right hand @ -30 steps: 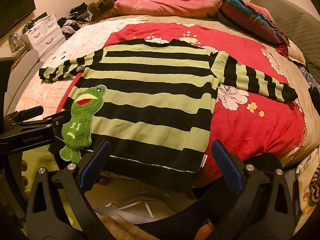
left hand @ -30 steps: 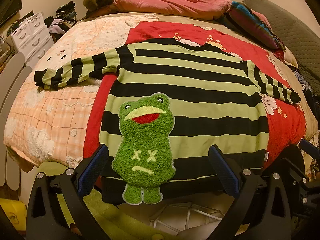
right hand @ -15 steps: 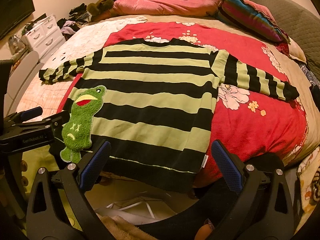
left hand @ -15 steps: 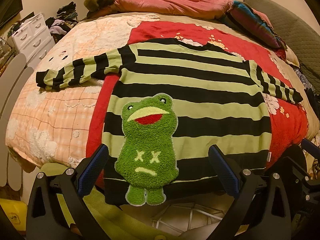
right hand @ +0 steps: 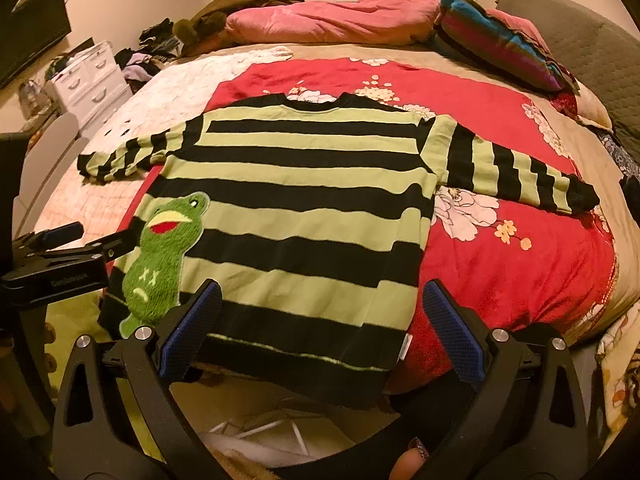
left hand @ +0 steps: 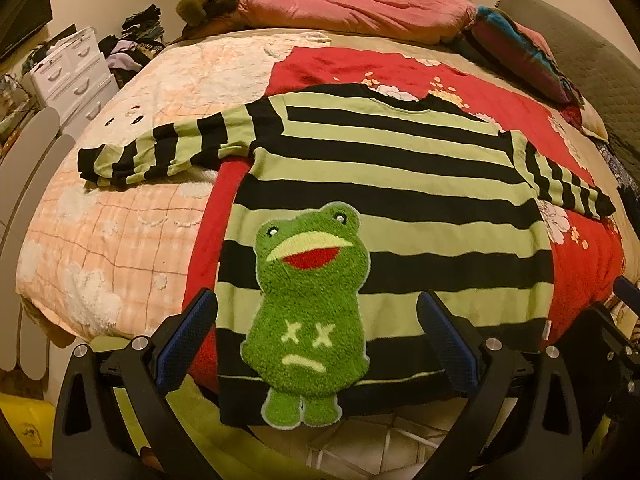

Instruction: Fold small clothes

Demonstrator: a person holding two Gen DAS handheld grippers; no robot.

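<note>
Lying flat ahead of both jaw pairs: bed [left hand: 120, 208], red blanket [right hand: 500, 264], then striped sweater [right hand: 304, 208] spread face up, sleeves out, hem hanging slightly over the bed edge between the spread jaws. Sitting between left jaws: frog patch [left hand: 310, 304]. Hovering wide apart, gripping nothing: left gripper [left hand: 318, 344], right gripper [right hand: 320, 328]. Looking soft, light, floppy knit; likely sagging when lifted. Probably best pinching hem corners, or cuffs first, left sleeve [left hand: 168, 152] and right sleeve [right hand: 516, 172].

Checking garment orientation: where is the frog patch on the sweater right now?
The frog patch sits on the striped sweater's lower left front, by the hem hanging over the bed edge, directly ahead of the left gripper.
</note>
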